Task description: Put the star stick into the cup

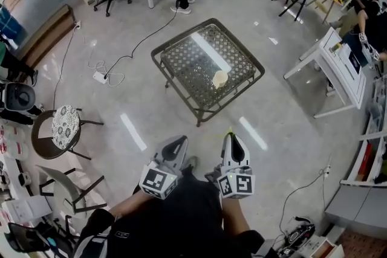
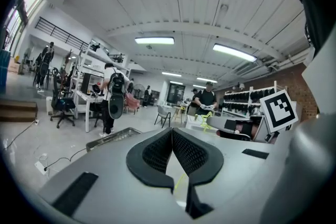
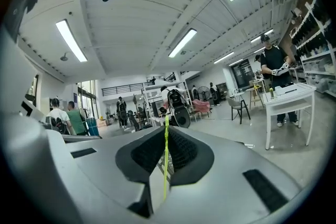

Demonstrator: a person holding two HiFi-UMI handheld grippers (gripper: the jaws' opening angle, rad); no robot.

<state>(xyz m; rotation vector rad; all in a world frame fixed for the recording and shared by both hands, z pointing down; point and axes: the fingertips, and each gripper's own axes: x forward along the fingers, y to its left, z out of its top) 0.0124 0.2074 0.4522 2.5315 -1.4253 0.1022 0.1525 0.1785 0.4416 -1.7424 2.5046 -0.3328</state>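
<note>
A pale cup (image 1: 221, 78) stands on the low lattice-top table (image 1: 181, 45), near its right front side. My right gripper (image 1: 232, 141) is held low in front of the table, well short of it, and is shut on a thin yellow-green star stick (image 3: 166, 157) that runs up between the jaws; its tip (image 1: 230, 130) pokes out ahead. My left gripper (image 1: 176, 145) hangs beside it, shut with nothing in it (image 2: 170, 134). In the left gripper view the table edge (image 2: 113, 136) lies ahead, and the right gripper's marker cube (image 2: 276, 108) shows on the right.
A round patterned stool (image 1: 65, 124) and a chair (image 1: 69, 187) stand at the left. A cable and power strip (image 1: 100, 77) lie on the floor left of the table. A white desk (image 1: 338, 63) stands at the right, and people stand at desks further back.
</note>
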